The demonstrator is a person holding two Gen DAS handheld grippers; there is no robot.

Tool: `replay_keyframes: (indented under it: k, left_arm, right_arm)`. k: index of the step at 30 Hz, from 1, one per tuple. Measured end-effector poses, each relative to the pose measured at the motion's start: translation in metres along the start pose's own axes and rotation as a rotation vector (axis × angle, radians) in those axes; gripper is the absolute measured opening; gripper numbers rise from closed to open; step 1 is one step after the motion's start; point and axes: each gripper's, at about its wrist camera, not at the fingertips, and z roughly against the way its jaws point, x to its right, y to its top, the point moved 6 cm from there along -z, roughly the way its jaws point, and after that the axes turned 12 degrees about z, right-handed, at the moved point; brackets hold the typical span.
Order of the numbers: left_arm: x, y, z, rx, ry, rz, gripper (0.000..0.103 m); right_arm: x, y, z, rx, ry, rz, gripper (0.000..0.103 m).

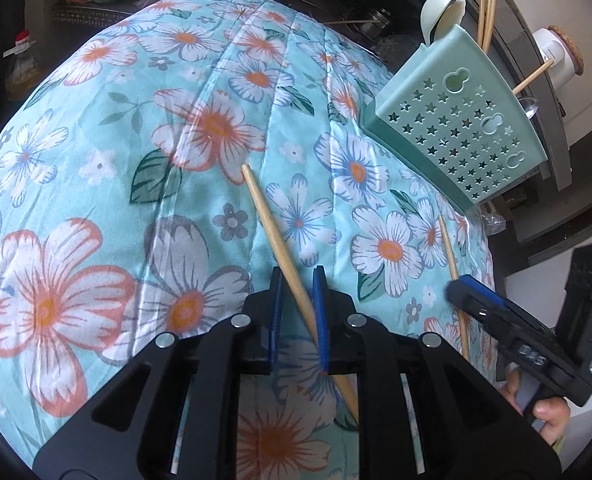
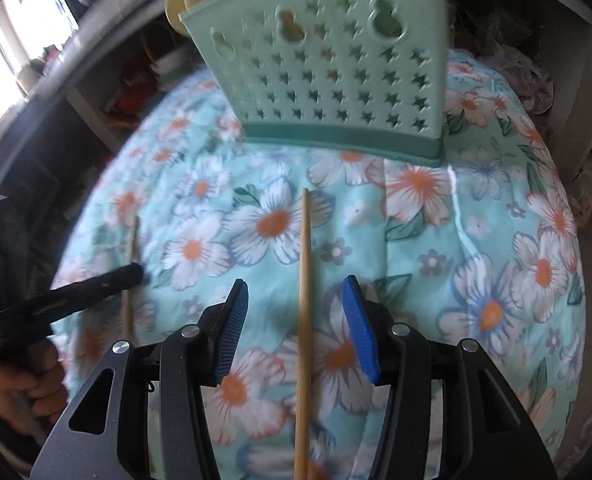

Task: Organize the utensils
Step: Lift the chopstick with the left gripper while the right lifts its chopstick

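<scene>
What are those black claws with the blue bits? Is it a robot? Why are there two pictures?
No robot: a person holds a hand-held gripper in each hand, each with a camera looking along its fingers. One picture is from the left hand-held gripper, whose blue pads sit close around a chopstick. The other is from the right hand-held gripper, open, with another chopstick lying between its fingers on the flowery cloth. Behind stands a green utensil holder containing spoons and chopsticks.
</scene>
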Motion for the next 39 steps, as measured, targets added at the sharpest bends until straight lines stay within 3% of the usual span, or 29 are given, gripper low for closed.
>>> replay_keyframes:
  k: [8, 17, 22, 26, 31, 39]
  left_arm:
    - [0.001, 0.002, -0.002, -0.028, -0.005, 0.019, 0.015]
    - [-0.011, 0.015, -0.006, -0.091, -0.07, 0.175, 0.017]
    - [-0.012, 0.019, -0.01, -0.078, -0.065, 0.196, 0.013]
    - [-0.011, 0.022, -0.01, -0.065, -0.06, 0.171, 0.009]
    - [-0.007, 0.026, 0.003, -0.019, -0.072, 0.145, 0.009]
    - [0.029, 0.041, 0.058, 0.135, -0.162, 0.027, 0.006]
  right_arm:
    - [0.002, 0.005, -0.012, -0.02, -0.051, 0.021, 0.023]
    - [0.009, 0.007, -0.014, -0.009, -0.034, 0.012, 0.019]
    - [0.005, 0.009, -0.016, -0.001, -0.023, 0.014, 0.007]
    - [0.004, 0.012, -0.014, 0.022, -0.021, 0.005, 0.007]
    - [0.008, 0.02, 0.008, 0.099, -0.007, -0.016, 0.007]
    - [0.007, 0.046, 0.076, 0.349, 0.035, -0.046, 0.007]
